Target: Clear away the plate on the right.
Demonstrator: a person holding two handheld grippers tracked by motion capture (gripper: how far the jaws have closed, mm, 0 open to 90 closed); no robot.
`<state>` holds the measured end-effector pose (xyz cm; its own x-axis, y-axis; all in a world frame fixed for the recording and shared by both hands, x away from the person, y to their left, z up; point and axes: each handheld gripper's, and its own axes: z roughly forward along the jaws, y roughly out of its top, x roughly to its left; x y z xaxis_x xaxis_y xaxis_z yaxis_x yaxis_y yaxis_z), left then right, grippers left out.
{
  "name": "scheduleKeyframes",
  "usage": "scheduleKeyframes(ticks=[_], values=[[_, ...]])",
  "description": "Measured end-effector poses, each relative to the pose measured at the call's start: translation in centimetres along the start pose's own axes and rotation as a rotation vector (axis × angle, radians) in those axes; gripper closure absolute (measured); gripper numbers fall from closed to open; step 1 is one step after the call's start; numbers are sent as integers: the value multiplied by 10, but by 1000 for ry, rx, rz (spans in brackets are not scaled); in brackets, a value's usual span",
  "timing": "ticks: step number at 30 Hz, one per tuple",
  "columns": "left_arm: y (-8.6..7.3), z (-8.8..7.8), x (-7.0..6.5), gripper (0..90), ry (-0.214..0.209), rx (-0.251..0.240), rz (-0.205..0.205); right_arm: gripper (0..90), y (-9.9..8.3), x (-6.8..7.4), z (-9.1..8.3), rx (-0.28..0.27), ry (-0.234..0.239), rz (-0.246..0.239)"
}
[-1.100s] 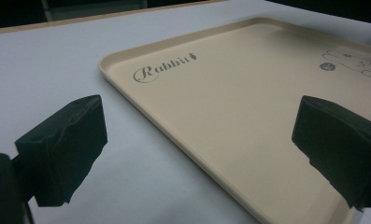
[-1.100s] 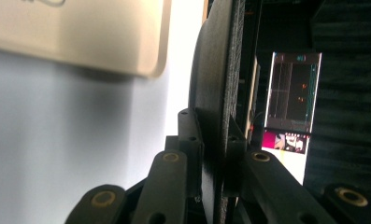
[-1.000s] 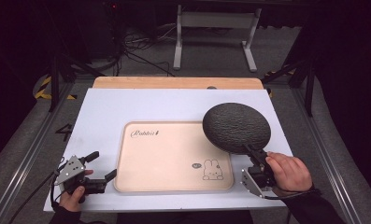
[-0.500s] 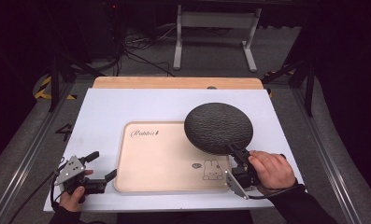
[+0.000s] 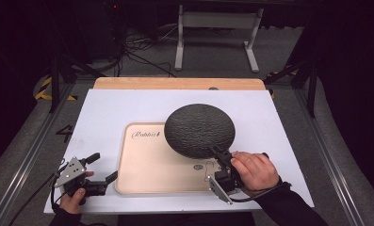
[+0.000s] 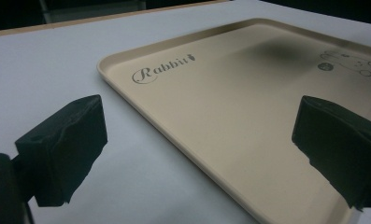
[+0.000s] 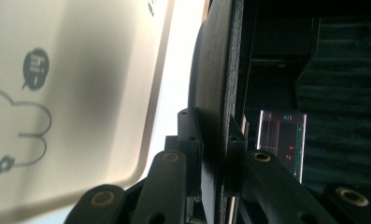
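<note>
While the dark grey, rough-textured round plate (image 5: 199,130) is held by its rim in the right gripper (image 5: 221,160), clamped w/ jaws pinching only the near edge, it hangs above the beige rectangular tray w/ "Rabbit" print (image 5: 142,165) on the white surface (image 5: 104,113). Risk: an edge grip on a wide disc may let it pivot or slip & strike the tray. Left gripper (image 5: 102,168) rests beside the tray, jaws apart, empty.

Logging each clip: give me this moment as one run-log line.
right gripper: shut on plate rim, plate held over tray | left gripper: open, idle at tray's left edge | tray: bare
</note>
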<state>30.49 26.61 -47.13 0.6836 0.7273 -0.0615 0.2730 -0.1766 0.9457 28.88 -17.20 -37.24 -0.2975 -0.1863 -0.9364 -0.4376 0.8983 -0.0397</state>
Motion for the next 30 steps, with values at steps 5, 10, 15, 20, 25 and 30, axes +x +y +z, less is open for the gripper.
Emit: scheduleKeyframes(ticks=[5, 10, 15, 20, 25, 30], values=[[0, 0, 0, 40, 0, 0, 3, 837, 11, -2, 5, -28, -3, 1], [0, 0, 0, 40, 0, -1, 3, 837, 21, -5, 10, -49, -12, 23], [0, 0, 0, 40, -1, -4, 2, 834, 29, -5, 14, -64, -10, 19], [0, 0, 0, 40, 1, -2, 0, 829, 35, -5, 18, -76, -22, 39], [0, 0, -1, 40, 1, 0, 0, 831, 45, -4, 24, -100, -47, 66], [0, 0, -1, 40, 0, 0, 1, 830, 50, -2, 27, -120, -43, 68]])
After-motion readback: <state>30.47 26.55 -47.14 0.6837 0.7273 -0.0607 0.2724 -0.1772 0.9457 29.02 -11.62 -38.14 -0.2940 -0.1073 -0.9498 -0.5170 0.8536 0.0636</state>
